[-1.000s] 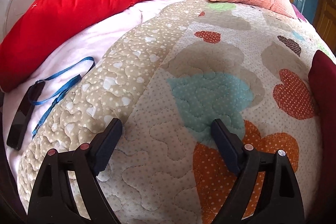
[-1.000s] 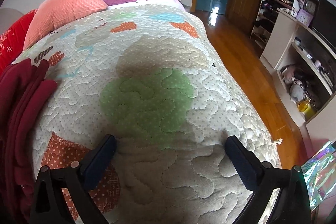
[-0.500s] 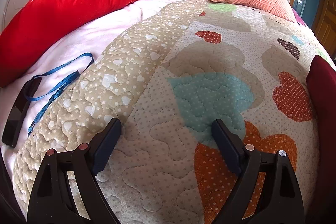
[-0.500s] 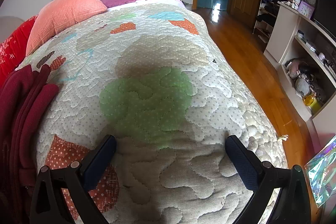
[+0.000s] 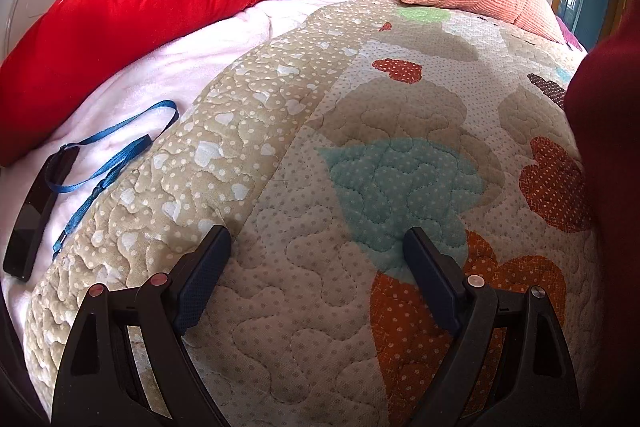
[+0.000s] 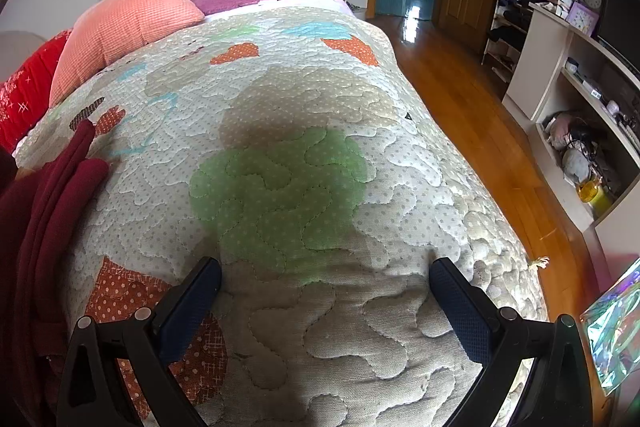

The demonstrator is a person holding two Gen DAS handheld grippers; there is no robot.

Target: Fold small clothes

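nearest, the left hand-held gripper hovers over the quilt with fingers spread apart, nothing between them. the right hand-held gripper is likewise spread wide and empty. the dark red garment lies crumpled at its left. farther off, a pink pillow sits on the bed.
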